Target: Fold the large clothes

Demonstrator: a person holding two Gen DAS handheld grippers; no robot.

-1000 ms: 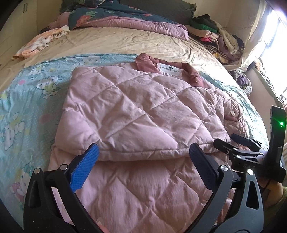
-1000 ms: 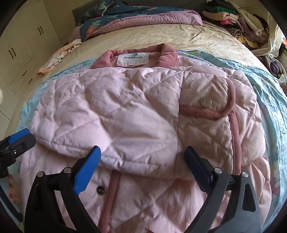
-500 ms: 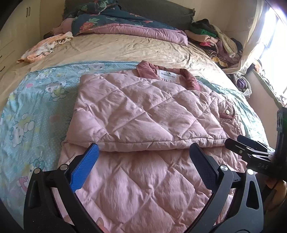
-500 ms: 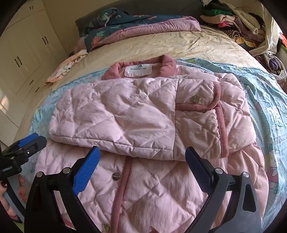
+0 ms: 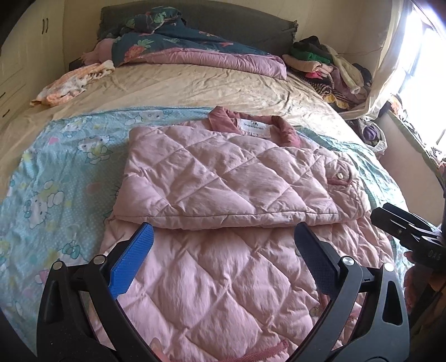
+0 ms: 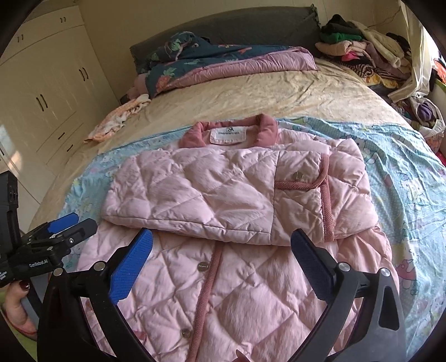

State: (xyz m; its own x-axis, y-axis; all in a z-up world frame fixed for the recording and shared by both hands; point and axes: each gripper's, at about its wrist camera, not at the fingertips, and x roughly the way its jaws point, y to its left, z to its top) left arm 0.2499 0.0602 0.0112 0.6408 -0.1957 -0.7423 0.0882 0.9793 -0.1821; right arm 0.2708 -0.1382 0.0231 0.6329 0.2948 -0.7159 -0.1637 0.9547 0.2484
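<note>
Both my left gripper (image 5: 223, 250) and right gripper (image 6: 221, 256) gape wide, holding nothing. The pink quilted jacket (image 6: 237, 200) lies on the pale blue cartoon-print sheet (image 5: 55, 172), sleeves folded across its chest.

A light blue cartoon-print sheet (image 5: 55, 172) covered the near half of the bed, over a creased beige bedsheet (image 5: 195, 86) that stretched to the far end. At the far end, a dark floral quilt with pink lining (image 6: 223, 64) lay bunched against a grey headboard (image 6: 251, 25). A small peach-and-white garment (image 5: 72, 83) sat crumpled at the far left edge. A heap of mixed clothes (image 6: 368, 53) was piled at the far right corner. Cream wardrobe doors with dark handles (image 6: 41, 92) lined the left wall, and bright daylight came through a window (image 5: 418, 64) on the right.
</note>
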